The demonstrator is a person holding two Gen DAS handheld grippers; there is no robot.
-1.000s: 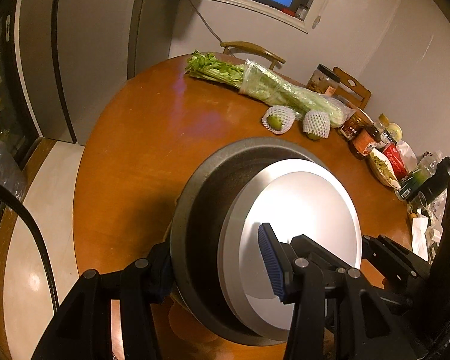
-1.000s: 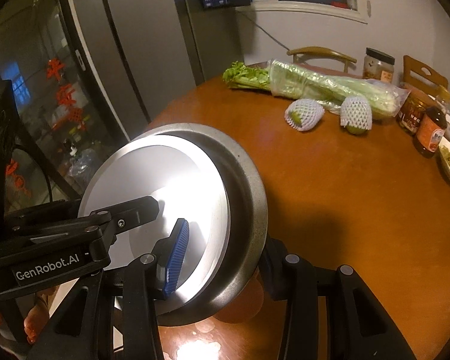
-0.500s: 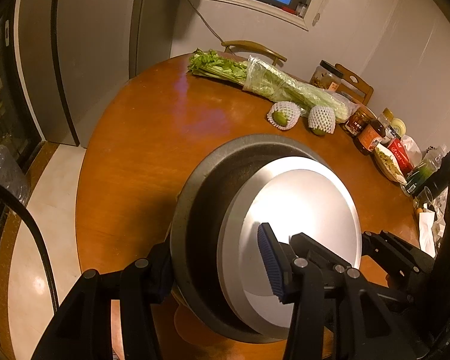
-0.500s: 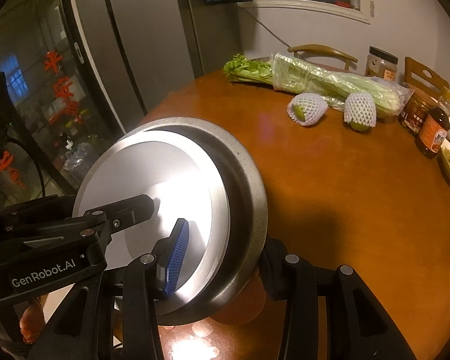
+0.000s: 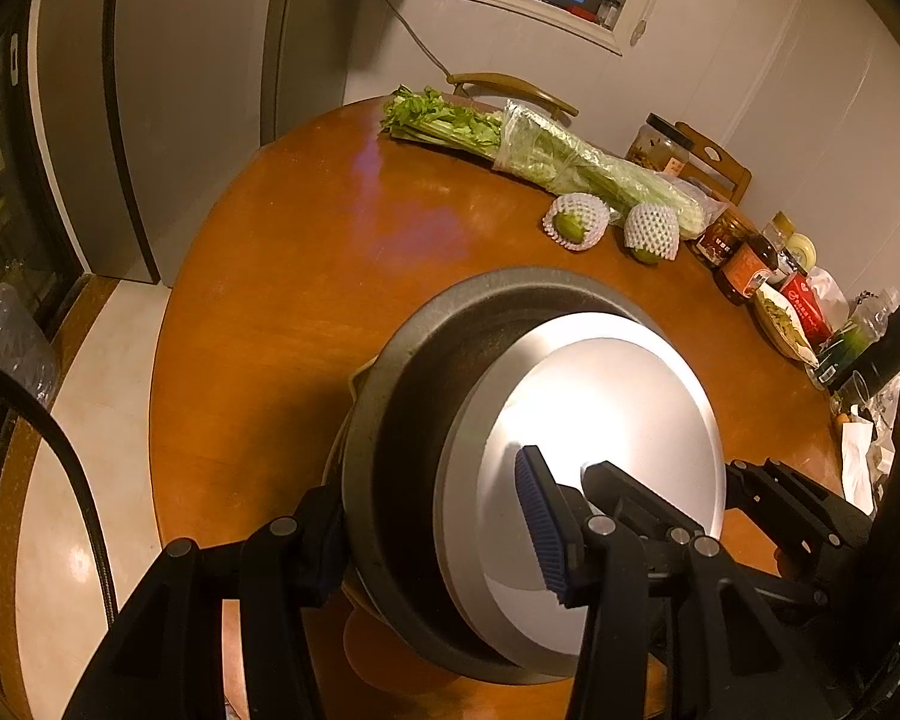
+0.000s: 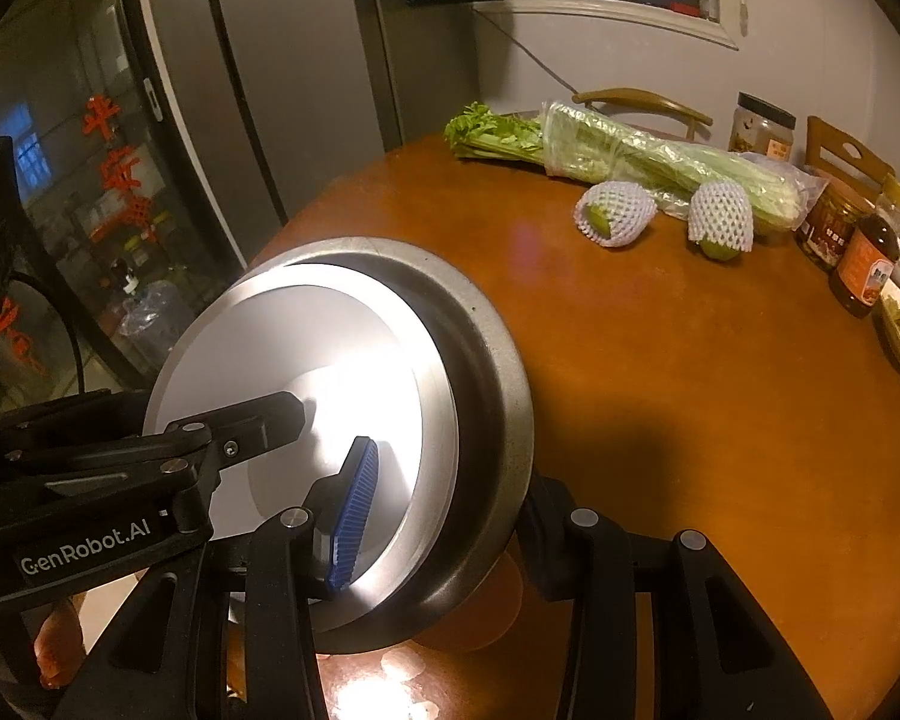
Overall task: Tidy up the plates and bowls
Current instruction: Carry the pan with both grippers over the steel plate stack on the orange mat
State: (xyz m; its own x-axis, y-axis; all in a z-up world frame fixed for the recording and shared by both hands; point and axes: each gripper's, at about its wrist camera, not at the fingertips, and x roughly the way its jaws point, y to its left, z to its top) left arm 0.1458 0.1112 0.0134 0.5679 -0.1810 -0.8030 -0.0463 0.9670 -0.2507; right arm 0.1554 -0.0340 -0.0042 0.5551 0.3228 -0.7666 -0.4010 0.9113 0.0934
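My left gripper (image 5: 432,546) and right gripper (image 6: 444,516) jaws each clamp the stacked metal bowls' (image 5: 600,420) rim above the table (image 5: 306,276).

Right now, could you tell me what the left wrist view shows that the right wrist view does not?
Only the left wrist view shows the pale floor beside the table and a red packet.

Only the right wrist view shows the glass cabinet door with red paper cuttings.

Both show the stacked metal bowls, gripped by the left gripper and the right gripper, plus the celery and two netted fruits.
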